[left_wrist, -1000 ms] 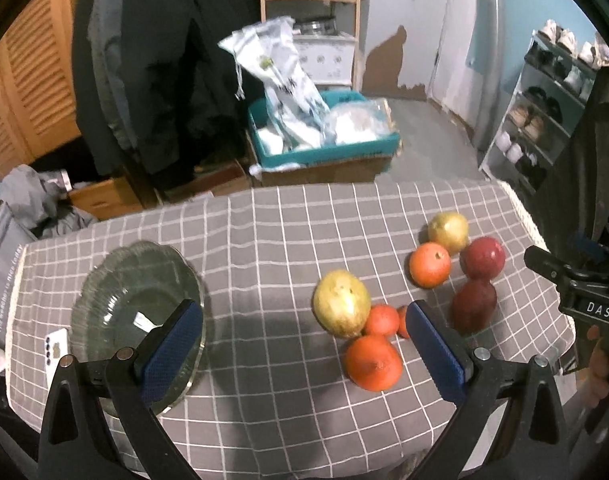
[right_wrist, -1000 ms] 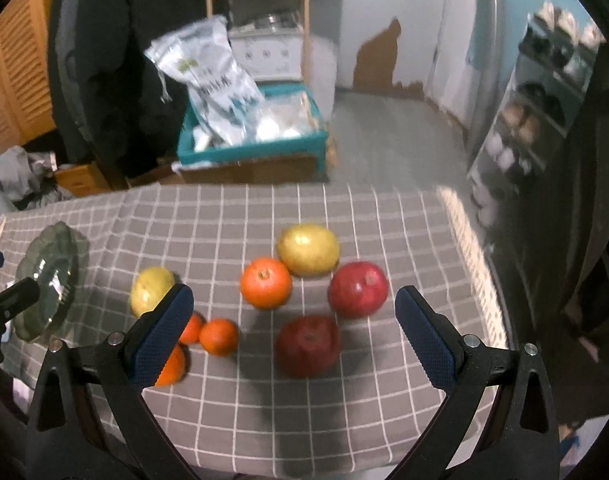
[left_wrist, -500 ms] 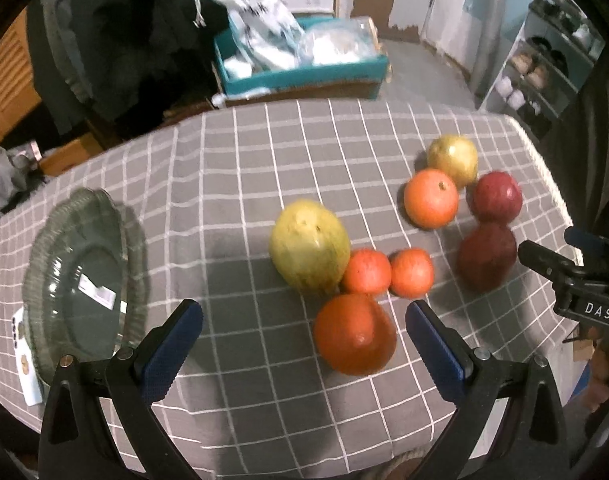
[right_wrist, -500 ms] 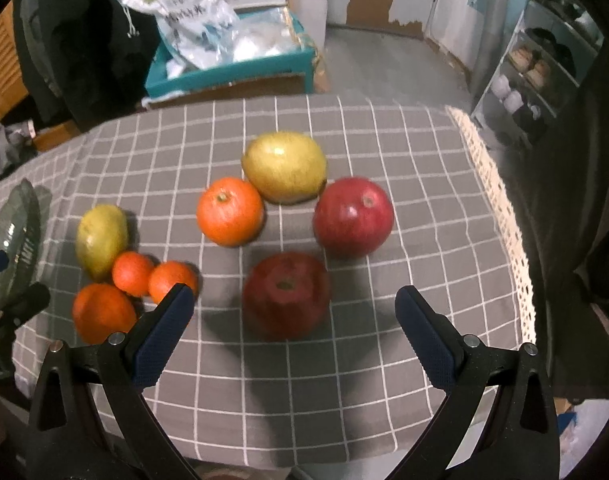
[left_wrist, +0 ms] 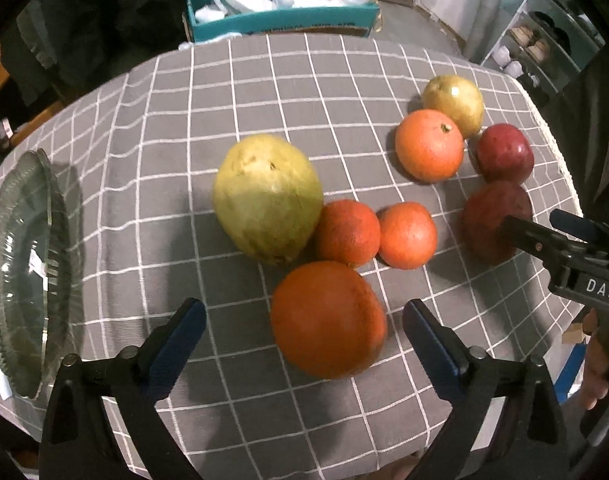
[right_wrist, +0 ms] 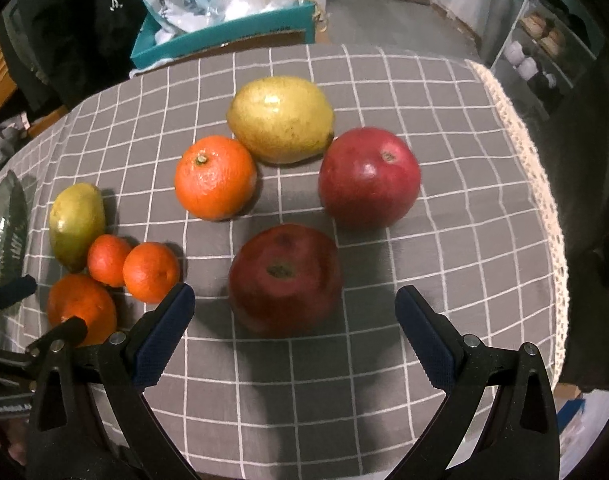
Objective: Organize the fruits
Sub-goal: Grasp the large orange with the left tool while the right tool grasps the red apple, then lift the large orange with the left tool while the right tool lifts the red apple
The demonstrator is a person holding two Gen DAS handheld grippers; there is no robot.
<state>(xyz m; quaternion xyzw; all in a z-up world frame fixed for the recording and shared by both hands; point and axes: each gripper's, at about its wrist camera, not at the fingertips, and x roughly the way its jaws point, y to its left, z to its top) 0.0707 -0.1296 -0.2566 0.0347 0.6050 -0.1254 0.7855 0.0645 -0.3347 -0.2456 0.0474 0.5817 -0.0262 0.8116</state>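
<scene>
On the grey checked cloth, my left gripper (left_wrist: 303,309) hangs low over a big orange (left_wrist: 328,320). Its jaws are closing with the orange between them, and the pads do not touch it. Behind lie a green-yellow pear (left_wrist: 268,196) and two small tangerines (left_wrist: 346,232). My right gripper (right_wrist: 294,294) stands open around the near side of a dark red apple (right_wrist: 284,276), apart from it. Beyond that apple sit a red apple (right_wrist: 368,176), an orange (right_wrist: 214,178) and a yellow pear (right_wrist: 280,120). A glass bowl (left_wrist: 24,264) stands at the far left.
The cloth's lace edge (right_wrist: 544,200) runs close on the right, past the red apple. A teal box of plastic bags (left_wrist: 280,16) sits behind the table, a shoe rack (right_wrist: 544,52) at the right, dark coats at the left. Bare cloth lies between bowl and fruit.
Both grippers have sunk toward the table and tipped further down, so the fruit looms larger. The left fingers now flank the big orange, the right fingers the dark red apple.
</scene>
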